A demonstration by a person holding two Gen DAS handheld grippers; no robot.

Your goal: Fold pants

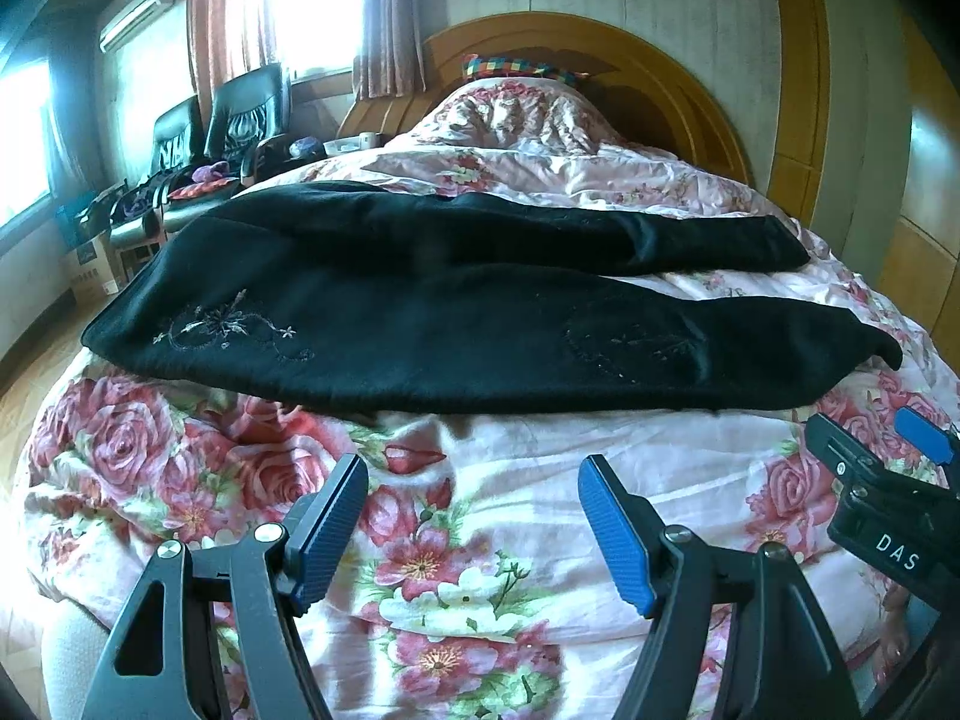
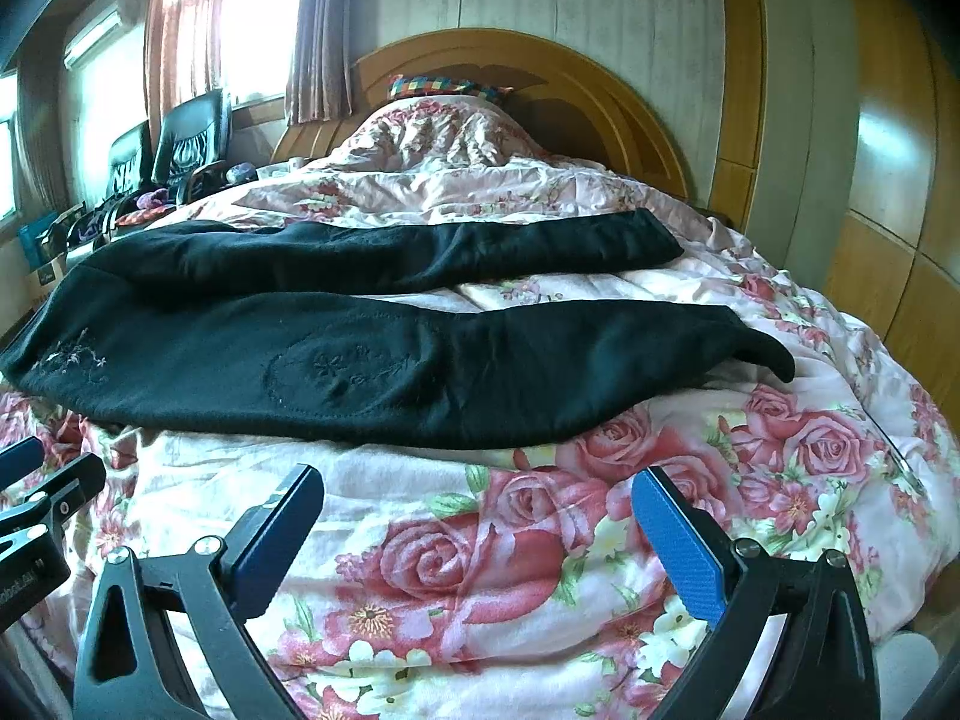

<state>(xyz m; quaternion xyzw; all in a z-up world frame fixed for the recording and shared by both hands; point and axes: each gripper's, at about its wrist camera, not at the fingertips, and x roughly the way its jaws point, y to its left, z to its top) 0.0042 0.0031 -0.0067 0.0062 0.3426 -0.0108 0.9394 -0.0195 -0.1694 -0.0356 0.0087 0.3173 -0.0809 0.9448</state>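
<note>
Both claws wide and empty, left claw [image 1: 474, 516] and right claw [image 2: 477, 525]; pants [image 1: 480, 330] lie crosswise ahead, waistband nearer left.

A bare strip of rose-printed pink quilt [image 1: 480, 480] lies open between the black embroidered pants [image 1: 456, 336] and both tools. The left tool [image 1: 474, 519] and right tool [image 2: 480, 531], fingers spread, hover just beside each other. A narrow gap of quilt separates the two pant legs. Beyond, a bunched quilt mound [image 2: 438, 132] and curved wooden headboard [image 2: 624, 102] block the far end.
</note>
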